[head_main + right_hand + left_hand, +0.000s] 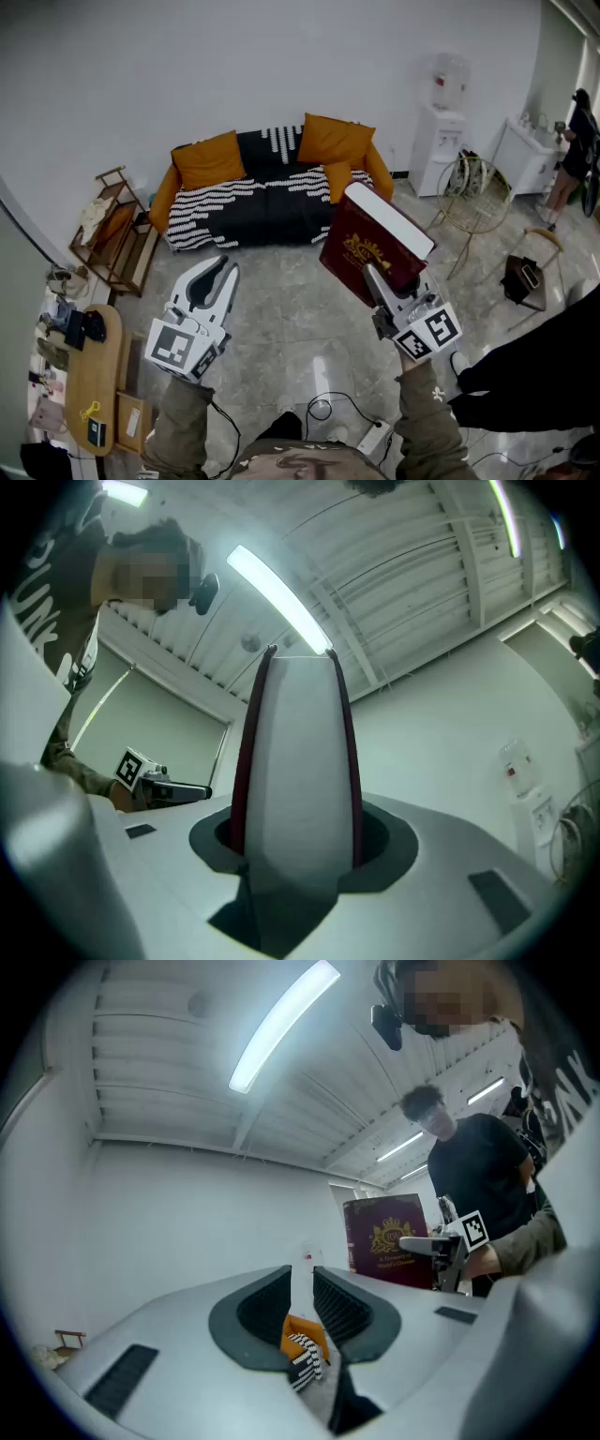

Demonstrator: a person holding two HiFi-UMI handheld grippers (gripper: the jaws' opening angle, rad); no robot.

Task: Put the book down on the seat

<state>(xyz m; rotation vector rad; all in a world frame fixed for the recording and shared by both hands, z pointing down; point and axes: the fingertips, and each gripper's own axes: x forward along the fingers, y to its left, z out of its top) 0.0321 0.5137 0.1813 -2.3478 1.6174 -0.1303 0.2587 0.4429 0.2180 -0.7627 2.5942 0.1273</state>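
Right gripper clamped on lower edge of maroon hardcover book with gold crest. In the right gripper view both jaws press the covers, white page block facing the camera. Book is tilted, held in the air over the floor in front of the sofa's right end, not on the seat.

Left gripper empty, jaws a narrow slit apart; only the sofa shows through the gap in the left gripper view.

Room: grey glossy tiled floor, plain white wall. Black sofa with white striped throws stands against the wall, orange cushions along its back and arms, seat bare in the middle. White water dispenser right of the sofa, gold wire chair beside it. Wooden rack left of the sofa, cluttered wooden table at the left edge. Cables lie on the floor near the person's feet. 1 person in black stands far right.
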